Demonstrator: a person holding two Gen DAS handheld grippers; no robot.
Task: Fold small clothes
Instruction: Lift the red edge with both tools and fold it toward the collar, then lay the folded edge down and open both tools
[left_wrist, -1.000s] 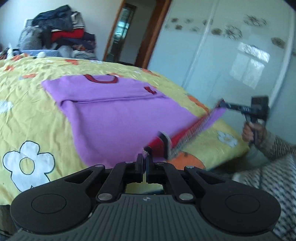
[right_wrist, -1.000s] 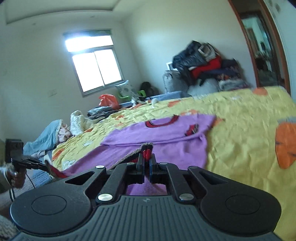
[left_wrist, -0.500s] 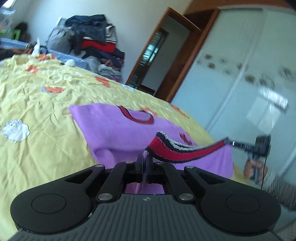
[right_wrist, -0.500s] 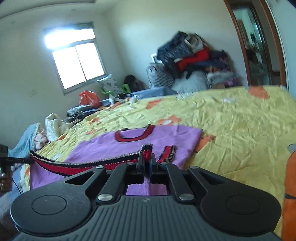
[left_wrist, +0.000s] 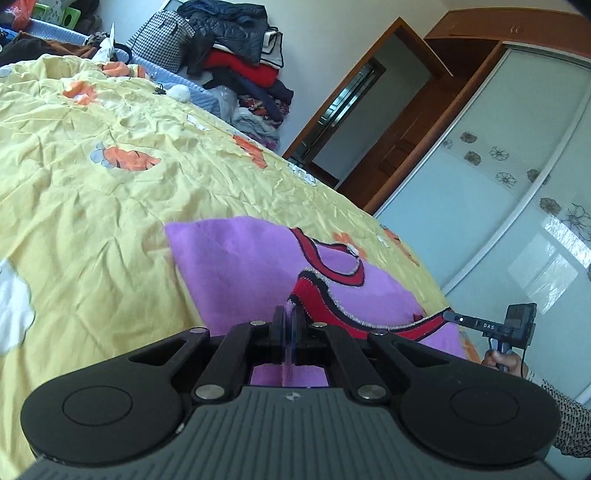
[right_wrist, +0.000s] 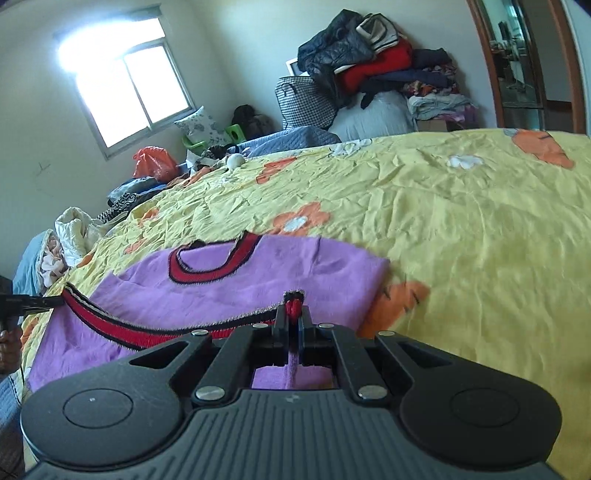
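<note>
Left wrist: both tools clamp the sweater's (left_wrist: 236, 266) red hem (left_wrist: 373, 325); we should lay it level at the collar (left_wrist: 332, 266).

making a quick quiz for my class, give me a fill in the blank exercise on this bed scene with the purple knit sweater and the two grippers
1. The purple knit sweater lies on a ____ bedsheet with an orange and white print.
2. Both the left gripper and the right gripper are ____ on the sweater's red striped hem.
3. The sweater's neckline trim is mostly ____ with dark edging.
4. Light enters through a ____ in the far wall.

Missing words: yellow; shut; red; window
</note>
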